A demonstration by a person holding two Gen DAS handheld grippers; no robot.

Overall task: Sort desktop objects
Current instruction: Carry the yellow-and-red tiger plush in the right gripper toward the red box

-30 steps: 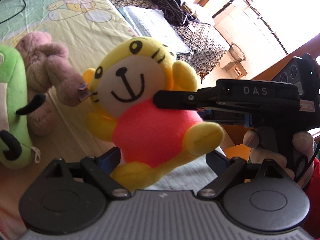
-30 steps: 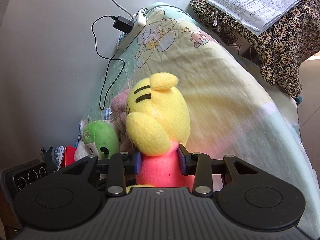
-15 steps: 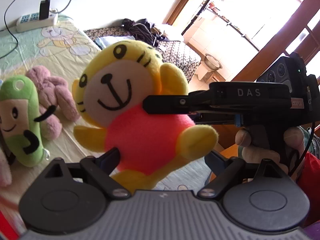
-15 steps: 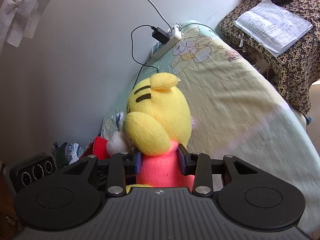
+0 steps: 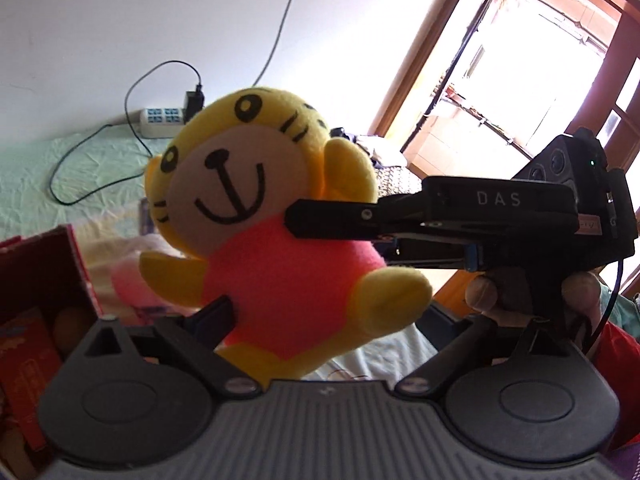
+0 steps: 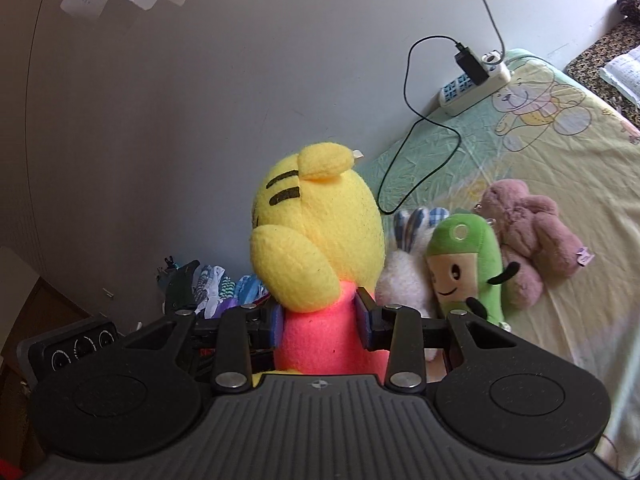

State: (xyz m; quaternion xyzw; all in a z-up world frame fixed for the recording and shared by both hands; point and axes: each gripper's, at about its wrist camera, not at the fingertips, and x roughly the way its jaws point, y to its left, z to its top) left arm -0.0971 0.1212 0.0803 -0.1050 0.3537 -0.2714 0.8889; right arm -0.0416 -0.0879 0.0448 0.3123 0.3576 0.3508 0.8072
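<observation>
Up off the bedsheet (image 6: 560,168), the yellow tiger plush (image 5: 260,216) hangs pinched at its pink body by the right gripper (image 6: 320,320), whose pads press both flanks. Just below the plush, the left gripper (image 5: 332,316) stands spread, its fingers either side of the toy's lower body. Beside the plush lie a green plush (image 6: 466,268), a pink teddy (image 6: 528,236) and a white rabbit toy (image 6: 404,276).

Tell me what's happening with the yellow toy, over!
Right hand-held gripper shut on yellow tiger plush, held aloft. Left hand-held gripper open around it. Nothing blocking.
</observation>
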